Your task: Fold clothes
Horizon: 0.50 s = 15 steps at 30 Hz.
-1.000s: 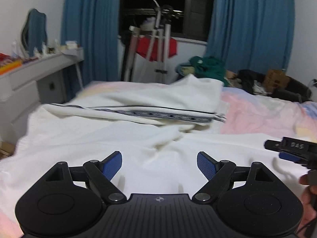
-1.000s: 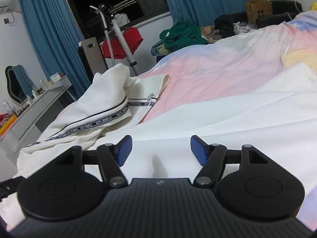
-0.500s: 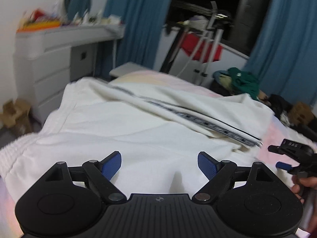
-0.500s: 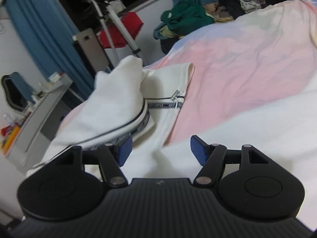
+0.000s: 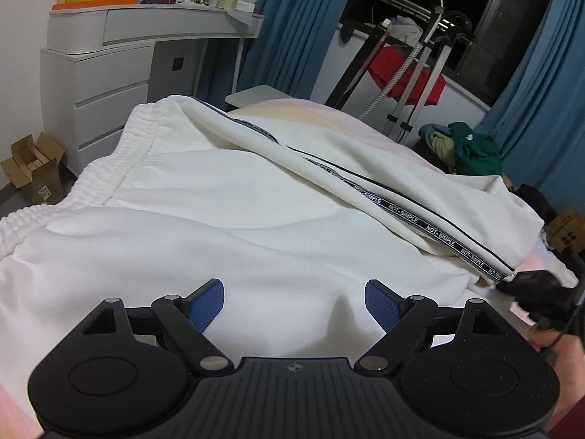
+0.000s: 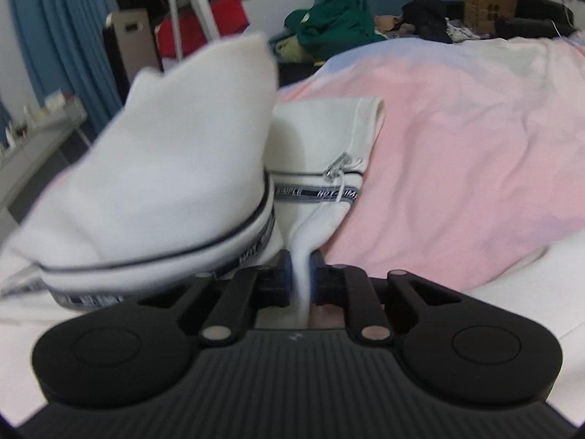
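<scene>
**A:** What takes up most of the view?

**B:** The bed, under a pink and pale sheet. Spread over its near side lie the white trousers, with the ribbed waistband bunched toward the grey dresser.

**A:** How do the trousers lie?

**B:** One leg is doubled over the other and runs slantwise across the bed. A dark printed side stripe follows its edge down to the hem. In the right wrist view the hem of the lower leg shows a small zipper pull beside the same stripe.

**A:** And behind the bed?

**B:** Blue curtains, a dark window, a clothes rack with a red garment, and a heap of green clothing. A cardboard box stands on the floor by the dresser.

**A:** The left gripper?

**B:** The left gripper hangs over the flat white cloth with its jaws wide and nothing between the blue pads.

**A:** The right one?

**B:** The right gripper has just been closing its jaws, and they now pinch a fold of the trouser cloth at the leg end, close beside the stripe. From the left wrist view it sits at that hem corner, with a hand behind it.
</scene>
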Tool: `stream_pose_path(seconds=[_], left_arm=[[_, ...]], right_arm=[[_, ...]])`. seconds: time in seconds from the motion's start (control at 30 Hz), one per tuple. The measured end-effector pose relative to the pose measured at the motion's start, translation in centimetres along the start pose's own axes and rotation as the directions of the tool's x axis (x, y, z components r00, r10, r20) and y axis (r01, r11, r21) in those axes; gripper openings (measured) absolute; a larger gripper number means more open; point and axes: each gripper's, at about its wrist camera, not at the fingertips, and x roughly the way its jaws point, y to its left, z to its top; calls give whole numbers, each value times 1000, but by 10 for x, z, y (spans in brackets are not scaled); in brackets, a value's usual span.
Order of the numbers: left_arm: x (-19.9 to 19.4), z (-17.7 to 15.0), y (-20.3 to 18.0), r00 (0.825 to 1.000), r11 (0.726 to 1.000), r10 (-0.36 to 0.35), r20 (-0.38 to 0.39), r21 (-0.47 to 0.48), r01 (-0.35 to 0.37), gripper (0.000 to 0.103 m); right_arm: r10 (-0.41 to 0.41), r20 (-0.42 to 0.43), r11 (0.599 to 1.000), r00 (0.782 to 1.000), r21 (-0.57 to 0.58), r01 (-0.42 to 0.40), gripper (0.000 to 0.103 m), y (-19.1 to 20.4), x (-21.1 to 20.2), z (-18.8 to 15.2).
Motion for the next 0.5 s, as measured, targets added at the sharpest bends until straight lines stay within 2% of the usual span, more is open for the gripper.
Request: stream_pose_path(seconds=[0.2,0.3,0.4,0.5], left_arm=[[0,-3,-4,1000,1000,-6,1,11,6,86],[3,-5,-6,1000,1000,5,-1,24,-5,86],[6,-6,-11,1000,999,17,0,43,-17,86],[9,-7,-16,1000,998,24,3,66,-24,87]], right_arm=[[-47,91,999,995,31,44,9,-49,-27,44],[-117,142,993,983,25,114,9,-78,-40,68],[-216,178,976,960,31,214,9,-116,-52,93],[-325,222,944,919,19,329,9,-148,-65,117]])
